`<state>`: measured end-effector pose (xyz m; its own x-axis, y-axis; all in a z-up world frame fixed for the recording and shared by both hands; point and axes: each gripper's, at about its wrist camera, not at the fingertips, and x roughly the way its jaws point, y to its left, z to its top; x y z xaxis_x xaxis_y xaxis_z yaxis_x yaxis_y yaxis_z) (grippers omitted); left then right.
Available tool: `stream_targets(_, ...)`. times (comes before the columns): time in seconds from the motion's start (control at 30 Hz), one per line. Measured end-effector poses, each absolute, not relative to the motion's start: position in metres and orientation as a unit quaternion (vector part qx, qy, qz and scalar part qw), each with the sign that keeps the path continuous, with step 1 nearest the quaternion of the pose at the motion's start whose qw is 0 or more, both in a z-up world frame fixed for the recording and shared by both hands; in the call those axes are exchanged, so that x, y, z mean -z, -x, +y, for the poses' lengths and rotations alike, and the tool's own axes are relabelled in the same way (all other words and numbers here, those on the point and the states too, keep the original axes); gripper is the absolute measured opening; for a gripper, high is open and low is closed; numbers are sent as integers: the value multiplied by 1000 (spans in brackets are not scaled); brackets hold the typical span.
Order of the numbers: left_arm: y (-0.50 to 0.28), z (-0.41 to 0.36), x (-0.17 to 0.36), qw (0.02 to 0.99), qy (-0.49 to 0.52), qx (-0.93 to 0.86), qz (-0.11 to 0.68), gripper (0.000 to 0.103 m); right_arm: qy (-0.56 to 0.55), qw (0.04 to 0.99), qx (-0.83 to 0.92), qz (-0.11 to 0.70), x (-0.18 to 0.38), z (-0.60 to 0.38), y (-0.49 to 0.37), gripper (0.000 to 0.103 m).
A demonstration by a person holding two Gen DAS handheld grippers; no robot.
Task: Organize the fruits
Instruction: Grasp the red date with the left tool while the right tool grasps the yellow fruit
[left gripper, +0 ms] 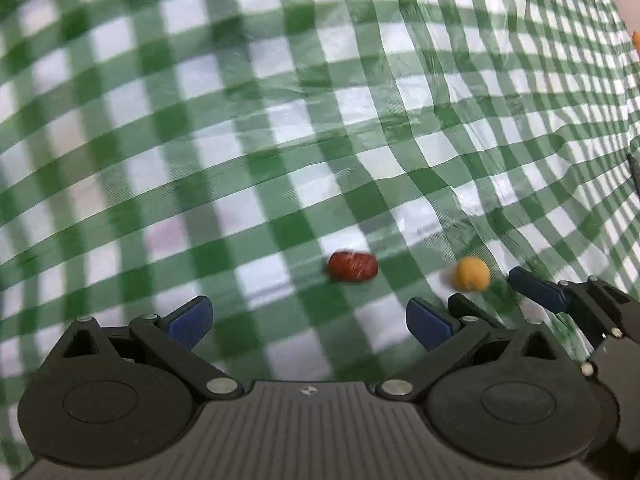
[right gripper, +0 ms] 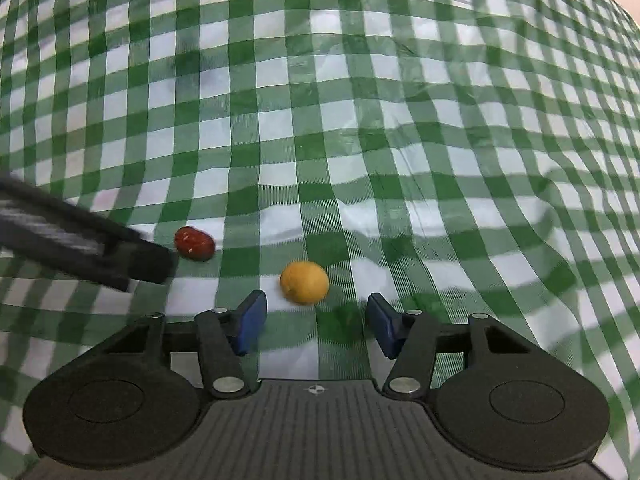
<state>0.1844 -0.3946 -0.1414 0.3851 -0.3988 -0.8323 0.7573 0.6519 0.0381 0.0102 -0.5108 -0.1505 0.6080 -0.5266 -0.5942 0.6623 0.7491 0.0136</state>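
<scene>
A dark red oval fruit (left gripper: 352,266) and a small round orange fruit (left gripper: 472,274) lie on the green-and-white checked cloth. My left gripper (left gripper: 308,320) is open and empty, just short of the red fruit. In the right wrist view the orange fruit (right gripper: 304,282) lies just ahead of my open, empty right gripper (right gripper: 316,320), and the red fruit (right gripper: 194,243) is to its left. The right gripper (left gripper: 484,300) shows at the lower right of the left wrist view. The left gripper's body (right gripper: 92,248) enters the right wrist view from the left, its fingertips hidden.
The wrinkled checked tablecloth (right gripper: 320,120) covers the whole table. A bit of another orange thing (left gripper: 636,41) shows at the far right edge, by the table's edge.
</scene>
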Motion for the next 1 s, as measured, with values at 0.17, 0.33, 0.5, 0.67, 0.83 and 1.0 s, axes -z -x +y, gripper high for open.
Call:
stream_targets(0.17, -202, -421, 160, 795, -231, 364, 426, 66, -89, 892, 344, 280, 160, -517, -19, 30)
stream_targets(0.33, -205, -412, 148, 793, -218, 380, 423, 35, -70, 891, 352, 277, 158, -506, -16, 28)
stream_targets(0.5, -185, -363, 112, 813, -200, 361, 411, 35, -64, 890, 372, 257, 130, -484, 9, 28)
stream_targets(0.67, -155, -303, 72, 833, -194, 329, 401, 35, -78, 883, 385, 257, 104, -475, 31, 28)
stream_targets(0.83, -113, -220, 30, 845, -190, 299, 401, 35, -83, 899, 354, 245, 65, -424, 63, 28)
stream_targets(1.0, -65, -132, 3, 848, -182, 285, 409, 35, -83, 920, 275, 265, 43, -339, 95, 28)
